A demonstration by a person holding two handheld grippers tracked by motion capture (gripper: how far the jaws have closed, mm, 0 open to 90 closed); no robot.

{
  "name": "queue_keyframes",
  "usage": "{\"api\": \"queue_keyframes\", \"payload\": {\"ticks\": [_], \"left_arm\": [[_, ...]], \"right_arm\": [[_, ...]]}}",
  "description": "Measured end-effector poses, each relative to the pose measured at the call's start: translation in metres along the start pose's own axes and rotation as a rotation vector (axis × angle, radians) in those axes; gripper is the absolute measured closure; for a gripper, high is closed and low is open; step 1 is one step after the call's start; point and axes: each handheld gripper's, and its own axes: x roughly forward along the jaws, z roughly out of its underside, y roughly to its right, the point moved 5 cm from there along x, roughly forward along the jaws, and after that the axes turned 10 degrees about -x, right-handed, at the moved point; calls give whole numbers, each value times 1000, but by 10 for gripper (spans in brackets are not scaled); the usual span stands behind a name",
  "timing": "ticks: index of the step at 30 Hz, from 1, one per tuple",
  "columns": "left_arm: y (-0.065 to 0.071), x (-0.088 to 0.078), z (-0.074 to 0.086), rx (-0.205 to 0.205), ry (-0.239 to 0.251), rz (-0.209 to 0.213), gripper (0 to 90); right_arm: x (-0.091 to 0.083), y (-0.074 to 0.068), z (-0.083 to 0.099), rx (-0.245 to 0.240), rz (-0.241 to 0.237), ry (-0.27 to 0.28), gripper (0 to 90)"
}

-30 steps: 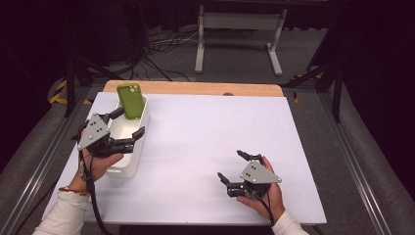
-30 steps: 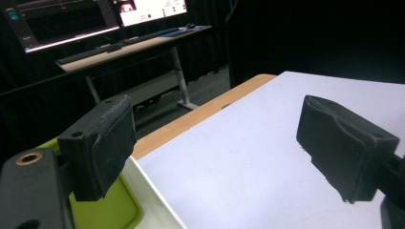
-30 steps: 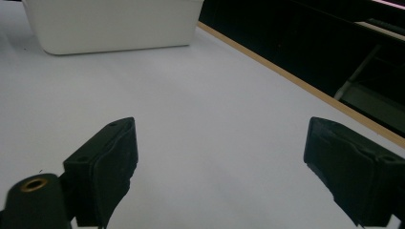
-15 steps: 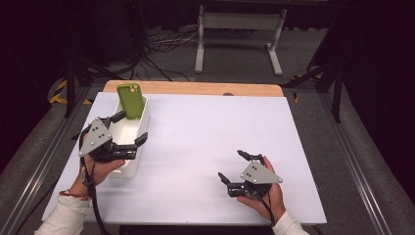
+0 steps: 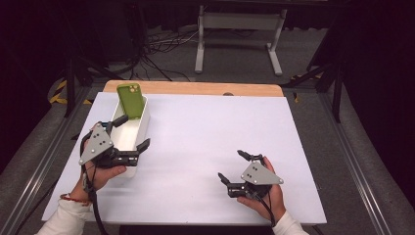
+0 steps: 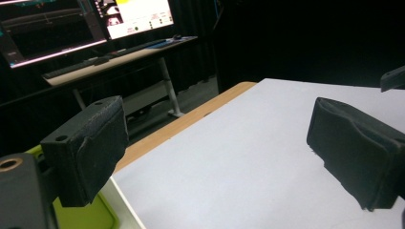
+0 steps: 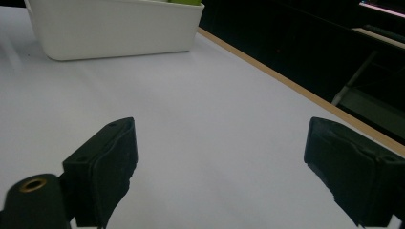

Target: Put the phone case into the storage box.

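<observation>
We note left gripper over near end of white bin, jaws spread wide, nothing between them. Bin sits at table's left side, long axis running away from person. Green phone leans upright in bin's far end (camera lenses at top). Right gripper rests low at table's near right, jaws likewise apart, empty, well clear of bin. Left gripper view: monitors on desk beyond table edge.

Green phone, white bin, white table.
</observation>
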Motion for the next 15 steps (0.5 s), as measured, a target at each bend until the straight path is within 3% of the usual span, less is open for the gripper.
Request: {"api": "queue_keyframes", "payload": {"ticks": [9,15], "left_arm": [[7,1,5,-7,0,2,68],[15,2,8,-5,-1,24,59]], "right_arm": [[-1,1,-1,-2,3,4,119],[-2,2,-1,-1,7,7,116]]}}
